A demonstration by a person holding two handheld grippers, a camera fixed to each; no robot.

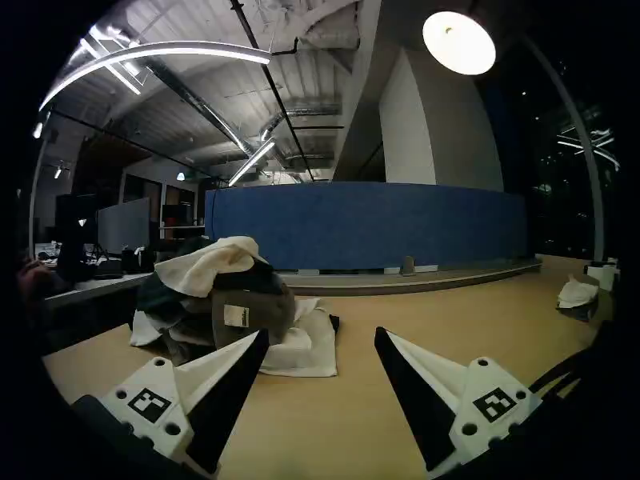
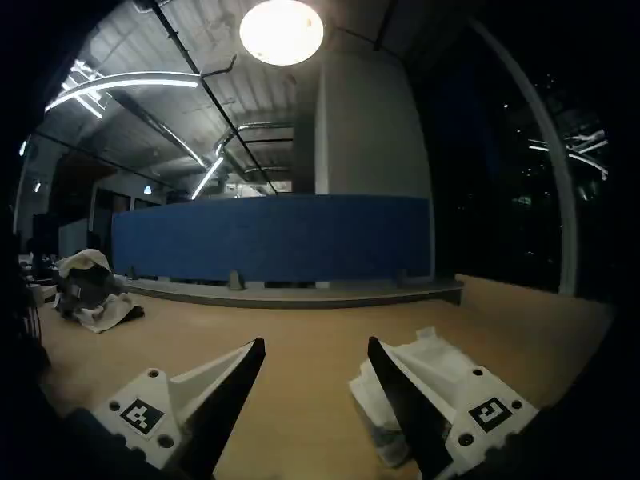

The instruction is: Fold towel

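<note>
Left gripper is spread, empty, above the bench; the pile of towels lies just ahead near the bench's left edge. Right gripper is also spread, with a white towel lying under its right finger near the bench's right edge; a blue partition lines the far edge

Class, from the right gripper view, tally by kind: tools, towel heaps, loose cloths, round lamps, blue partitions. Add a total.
Right tool: 1
Towel heap: 1
Loose cloth: 1
Round lamp: 1
Blue partition: 1
Total: 5
</note>
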